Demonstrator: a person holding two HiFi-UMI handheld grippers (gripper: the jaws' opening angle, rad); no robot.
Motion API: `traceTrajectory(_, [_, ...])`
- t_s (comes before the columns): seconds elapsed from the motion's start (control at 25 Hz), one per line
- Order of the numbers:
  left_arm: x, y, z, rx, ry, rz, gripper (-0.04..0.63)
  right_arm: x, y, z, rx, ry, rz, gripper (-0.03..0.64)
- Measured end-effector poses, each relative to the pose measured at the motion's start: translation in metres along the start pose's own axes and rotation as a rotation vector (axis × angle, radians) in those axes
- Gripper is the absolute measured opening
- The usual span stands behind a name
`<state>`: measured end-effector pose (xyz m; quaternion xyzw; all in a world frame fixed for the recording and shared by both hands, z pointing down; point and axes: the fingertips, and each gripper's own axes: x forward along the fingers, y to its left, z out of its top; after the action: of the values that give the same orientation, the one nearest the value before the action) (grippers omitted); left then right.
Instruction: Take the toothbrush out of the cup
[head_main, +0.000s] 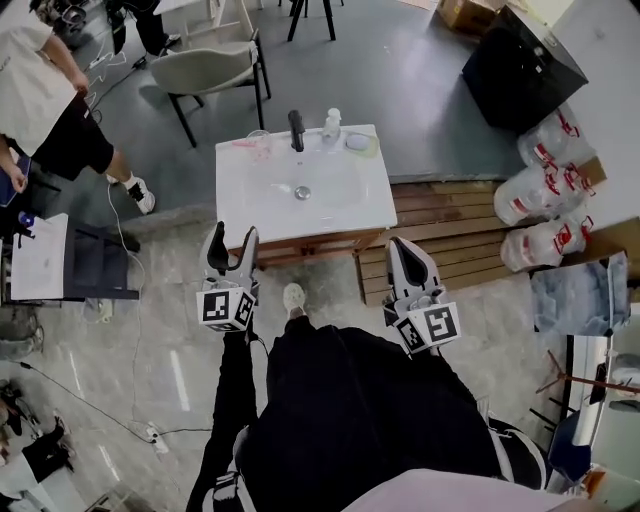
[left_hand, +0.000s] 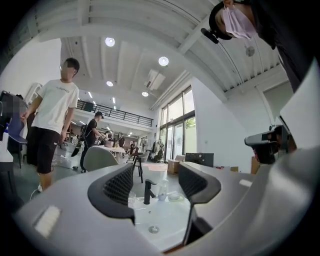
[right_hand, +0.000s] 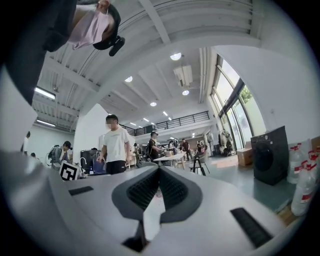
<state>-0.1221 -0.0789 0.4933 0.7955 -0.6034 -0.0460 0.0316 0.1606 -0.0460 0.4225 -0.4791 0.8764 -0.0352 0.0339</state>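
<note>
The left claw (left_hand: 157, 186) is hanging empty with its jaws spread wide, and the right claw (right_hand: 159, 189) is riding with its jaws pressed together on nothing. In the head view both are hovering short of the near edge of the white sink counter (head_main: 340, 210), the left claw (head_main: 232, 245) by its near left corner, the right claw (head_main: 402, 258) by its near right corner.

The clear plastic cup (head_main: 259, 145) is standing at the counter's far left corner, well apart from both claws, with the pink toothbrush (head_main: 245, 143) showing in it. In the left claw's view the cup (left_hand: 131, 197) is peeking out beside the left jaw, partly hidden. Right of it along the back edge are standing a black tap (head_main: 296, 130), a clear pump bottle (head_main: 331, 125) and a small oval soap dish (head_main: 358, 142); the open basin lies between the claws and the cup.

Beyond the counter a grey shell chair (head_main: 205, 68) is sitting, a person in a white T-shirt (head_main: 30, 80) is standing at left, and wooden pallets (head_main: 450, 215) are lying to the right.
</note>
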Motion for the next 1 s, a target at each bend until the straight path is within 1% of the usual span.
traceTrajectory(0.08, [0.032,0.03,0.0,0.004,0.004,-0.014,0.271,0.033,-0.002,0.011,-0.008,-0.02,-0.028,0.001])
traceTrajectory(0.24, [0.091,0.085,-0.01,0.022,0.027,-0.047,0.272,0.101,0.001,0.024,-0.038,-0.05,-0.047,0.0])
traceTrajectory(0.4, [0.152,0.133,-0.044,-0.017,0.07,-0.07,0.272,0.153,0.004,0.023,-0.036,-0.058,-0.064,0.0])
traceTrajectory(0.52, [0.196,0.161,-0.082,-0.048,0.122,-0.077,0.271,0.181,0.001,0.016,-0.034,-0.028,-0.073,0.0])
traceTrajectory(0.6, [0.219,0.183,-0.116,-0.088,0.182,-0.059,0.272,0.197,-0.002,0.007,-0.032,0.004,-0.078,0.0])
traceTrajectory(0.72, [0.244,0.209,-0.163,-0.209,0.249,-0.001,0.272,0.215,-0.012,0.001,-0.035,0.04,-0.089,0.002])
traceTrajectory(0.8, [0.258,0.219,-0.188,-0.263,0.288,0.03,0.272,0.225,-0.022,0.0,-0.04,0.055,-0.095,0.0])
traceTrajectory(0.88, [0.268,0.226,-0.205,-0.28,0.322,0.045,0.272,0.238,-0.03,-0.001,-0.046,0.063,-0.086,0.0])
traceTrajectory(1.0, [0.284,0.227,-0.218,-0.277,0.337,0.039,0.272,0.266,-0.038,-0.01,-0.075,0.063,-0.046,0.0])
